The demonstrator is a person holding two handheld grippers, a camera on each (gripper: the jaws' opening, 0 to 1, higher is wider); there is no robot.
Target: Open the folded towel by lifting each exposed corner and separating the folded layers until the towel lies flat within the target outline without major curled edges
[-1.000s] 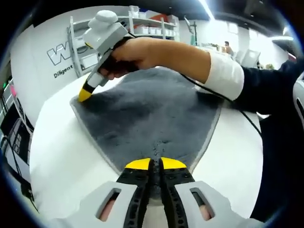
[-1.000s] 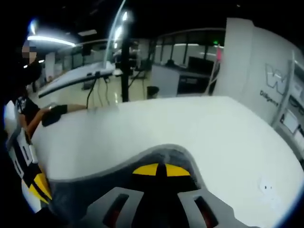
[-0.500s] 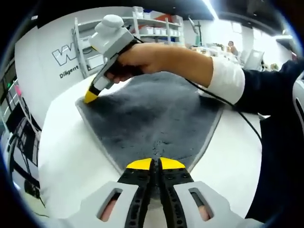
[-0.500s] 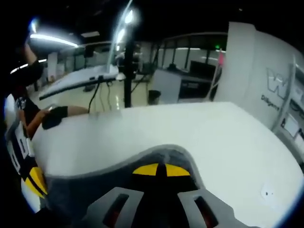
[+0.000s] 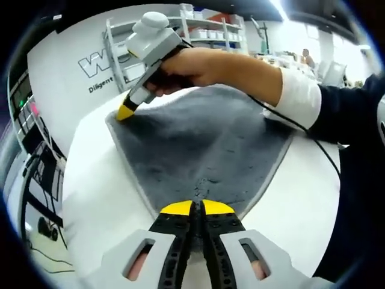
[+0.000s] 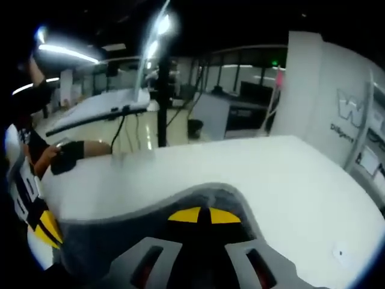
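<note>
On the smooth white table (image 5: 96, 198), a plush grey towel (image 5: 198, 144) lies spread; left gripper (image 5: 197, 208) and right gripper (image 5: 125, 112) each pinch a fuzzy corner, jaws pressed together.

Plush, matt grey cloth towel (image 5: 198, 141) on a smooth white table (image 5: 99, 205); yellow-tipped plastic fingers (image 5: 175, 208).

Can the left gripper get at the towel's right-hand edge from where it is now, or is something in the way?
Probably not yet: the left gripper is shut on the grey towel at its near corner, and the person's forearm and a cable lie across the right-hand side.
</note>
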